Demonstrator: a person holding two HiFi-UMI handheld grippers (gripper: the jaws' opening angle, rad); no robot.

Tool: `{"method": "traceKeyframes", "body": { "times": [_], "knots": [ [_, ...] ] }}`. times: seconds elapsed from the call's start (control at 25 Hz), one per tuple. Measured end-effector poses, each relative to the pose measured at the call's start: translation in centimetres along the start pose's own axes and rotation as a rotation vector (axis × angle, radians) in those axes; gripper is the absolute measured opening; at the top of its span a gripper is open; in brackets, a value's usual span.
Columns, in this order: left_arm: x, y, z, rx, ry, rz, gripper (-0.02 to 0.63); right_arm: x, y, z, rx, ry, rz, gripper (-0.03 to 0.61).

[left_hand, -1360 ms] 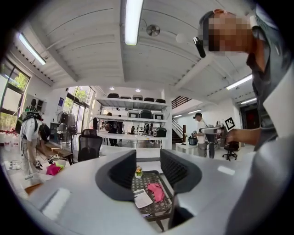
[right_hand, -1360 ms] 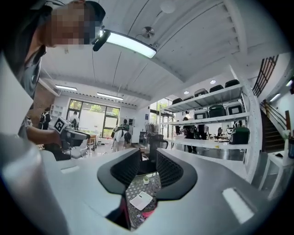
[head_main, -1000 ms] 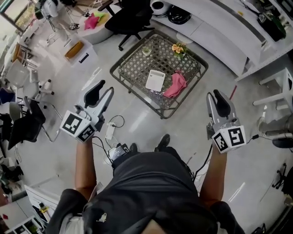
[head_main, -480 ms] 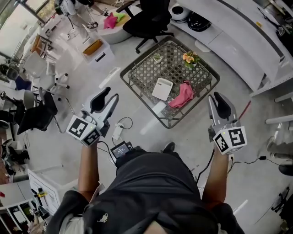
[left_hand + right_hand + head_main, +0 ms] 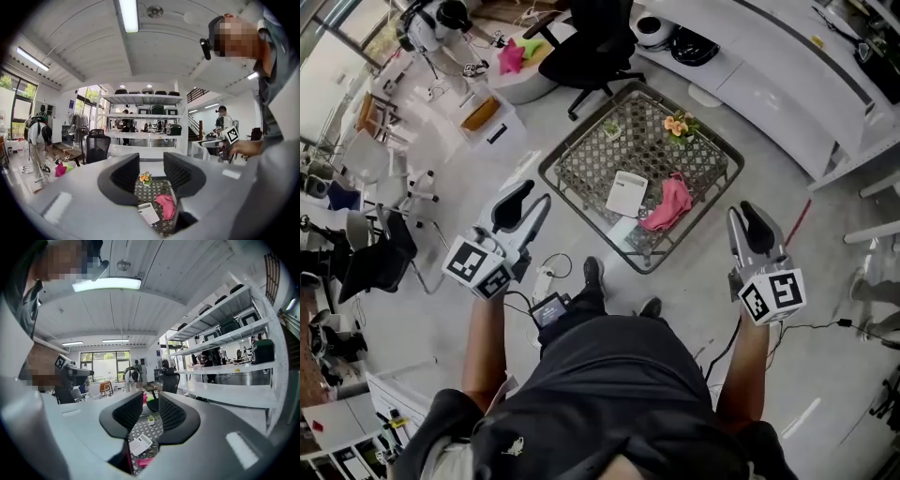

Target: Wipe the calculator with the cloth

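- Head view: a person stands over a low wire-mesh table (image 5: 581, 169), holding the left gripper (image 5: 525, 202) and right gripper (image 5: 748, 221) above the floor, short of the table's near edges. The white calculator (image 5: 626, 193) lies flat near the table's middle. The pink cloth (image 5: 667, 203) lies crumpled just beside it, toward the right corner. A small bunch of flowers (image 5: 679, 124) stands by the far edge.
- Left gripper view: the left gripper (image 5: 151, 171) has its jaws apart with nothing between them. Calculator (image 5: 149, 214), cloth (image 5: 165, 206) and flowers (image 5: 145, 177) show beyond the gap.
- Right gripper view: the right gripper (image 5: 151, 408) has its jaws parted by a narrow gap, gripping nothing. The calculator (image 5: 140, 445) and cloth (image 5: 143, 462) lie far below.
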State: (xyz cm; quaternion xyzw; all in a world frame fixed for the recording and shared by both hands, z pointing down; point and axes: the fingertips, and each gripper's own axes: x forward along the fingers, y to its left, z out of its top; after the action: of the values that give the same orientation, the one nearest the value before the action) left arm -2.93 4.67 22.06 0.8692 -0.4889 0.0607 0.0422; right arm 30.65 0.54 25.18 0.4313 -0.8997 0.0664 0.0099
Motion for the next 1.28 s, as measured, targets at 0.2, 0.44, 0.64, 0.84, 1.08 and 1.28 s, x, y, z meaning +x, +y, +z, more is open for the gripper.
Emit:
{"method": "traceKeyframes", "body": {
  "times": [0.2, 0.44, 0.64, 0.84, 1.08, 1.28],
  "knots": [
    [3.3, 2.9, -0.4, -0.026, -0.016, -0.098, 0.189, 0.4, 0.0, 0.5, -0.009, 0.008, -0.104, 0.087],
    [7.9, 7.6, 0.3, -0.015, -0.049, -0.229, 0.189, 3.8, 2.1, 1.0, -0.005, 0.016, -0.192, 0.087],
    [10.6, 10.2, -1.0, -0.032, -0.058, -0.345, 0.189, 6.9, 4.1, 0.8, -0.021, 0.043, -0.259, 0.087],
    [12.1, 12.9, -2.7, -0.065, -0.052, -0.428, 0.189, 10.5, 5.4, -0.8, -0.018, 0.102, -0.294, 0.087],
    [13.5, 14.7, -5.0, -0.100, -0.029, -0.479, 0.189, 13.5, 5.3, -4.0, 0.022, 0.177, -0.314, 0.089],
    [13.9, 14.8, -7.2, -0.131, 0.011, -0.468, 0.189, 14.6, 3.6, -8.2, 0.068, 0.254, -0.300, 0.089]
  ]
}}
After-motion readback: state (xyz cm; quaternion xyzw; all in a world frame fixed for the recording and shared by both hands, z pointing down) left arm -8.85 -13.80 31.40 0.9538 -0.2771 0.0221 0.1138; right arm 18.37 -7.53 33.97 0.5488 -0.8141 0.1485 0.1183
